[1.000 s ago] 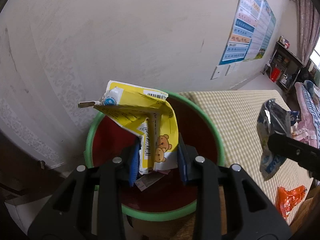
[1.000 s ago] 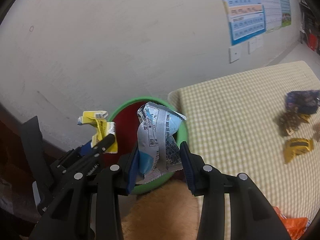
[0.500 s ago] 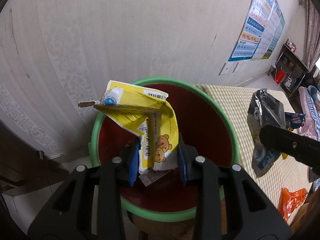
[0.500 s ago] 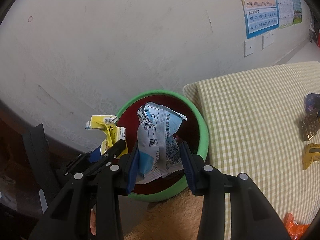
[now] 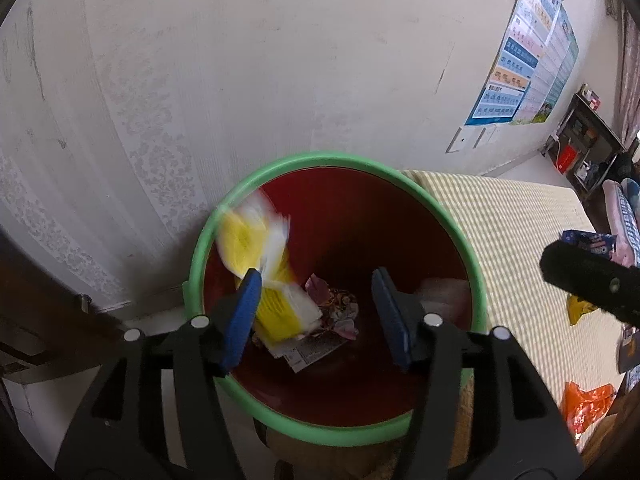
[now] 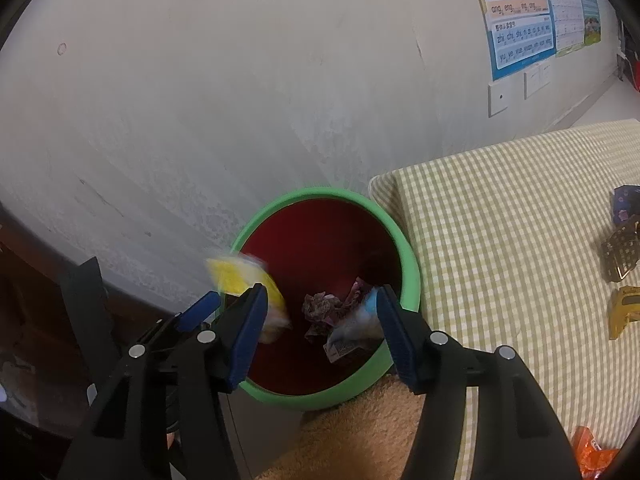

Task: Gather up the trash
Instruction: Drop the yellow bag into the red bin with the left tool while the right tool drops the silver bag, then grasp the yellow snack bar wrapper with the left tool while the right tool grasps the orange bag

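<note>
A red bin with a green rim (image 5: 280, 168) (image 6: 412, 264) stands against the wall beside the checked bed. My left gripper (image 5: 316, 308) is open above the bin. A yellow wrapper (image 5: 256, 248) (image 6: 236, 276) is blurred, falling into it by the left finger. My right gripper (image 6: 320, 320) is open over the bin too. A silver-blue wrapper (image 6: 356, 328) is blurred, dropping inside by the right finger. Crumpled wrappers (image 5: 332, 308) lie at the bottom.
The checked bed cover (image 6: 500, 240) carries more trash: dark and gold wrappers (image 6: 620, 248), a yellow one (image 6: 624, 312) and an orange bag (image 5: 584, 404) (image 6: 592, 452). A tan fuzzy cloth (image 6: 360, 432) lies below the bin. Dark wooden furniture (image 5: 40, 320) stands left.
Both grippers opened over the bin. The yellow wrapper left the left gripper and the silver-blue wrapper left the right gripper; both are falling in.
</note>
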Available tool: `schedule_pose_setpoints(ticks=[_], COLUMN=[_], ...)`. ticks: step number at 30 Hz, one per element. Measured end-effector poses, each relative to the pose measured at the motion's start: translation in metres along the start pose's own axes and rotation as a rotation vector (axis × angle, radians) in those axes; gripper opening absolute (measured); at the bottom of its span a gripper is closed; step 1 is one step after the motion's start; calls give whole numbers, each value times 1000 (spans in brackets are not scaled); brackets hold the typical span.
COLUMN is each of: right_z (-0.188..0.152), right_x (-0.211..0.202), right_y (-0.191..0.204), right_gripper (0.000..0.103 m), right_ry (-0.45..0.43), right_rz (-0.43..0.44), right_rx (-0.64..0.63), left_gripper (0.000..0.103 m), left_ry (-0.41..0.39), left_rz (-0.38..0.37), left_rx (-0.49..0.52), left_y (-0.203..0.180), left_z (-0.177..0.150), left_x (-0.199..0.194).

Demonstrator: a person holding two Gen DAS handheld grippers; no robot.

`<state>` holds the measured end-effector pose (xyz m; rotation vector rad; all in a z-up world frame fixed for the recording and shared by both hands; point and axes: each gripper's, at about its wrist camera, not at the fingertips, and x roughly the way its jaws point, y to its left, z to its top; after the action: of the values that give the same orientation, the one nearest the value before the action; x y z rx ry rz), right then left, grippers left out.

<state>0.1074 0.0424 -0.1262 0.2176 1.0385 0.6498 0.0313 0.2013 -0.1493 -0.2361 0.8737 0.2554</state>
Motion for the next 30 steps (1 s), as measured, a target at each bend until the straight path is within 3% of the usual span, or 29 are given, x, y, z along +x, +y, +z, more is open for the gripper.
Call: schedule_pose_setpoints(ticks=[9,17,22,27,30], right_z=[-16,-57,-100,-150,-170], right_x=[-43,-127,-175,-194,-181], right_y=[-25,-114,-163,-193,-209], right_gripper=[57,58,67,78,78], right_ry=[-46,-90,-76,-46,8], right_rz=[-31,-270,-413,-425,-375], right_rx=[38,142,241,364,451], left_gripper=[60,62,65,65,65], left_ry=[-20,-20,-7,4,10], left_rz=[-12,-75,-121,-133,-142], left_rx=[44,115,181,250,294], left_y=[-19,-56,-89,-118,-138], left_z=[1,-5,-14,-23,-29], left_x=[-14,-25,-30,-34,-36])
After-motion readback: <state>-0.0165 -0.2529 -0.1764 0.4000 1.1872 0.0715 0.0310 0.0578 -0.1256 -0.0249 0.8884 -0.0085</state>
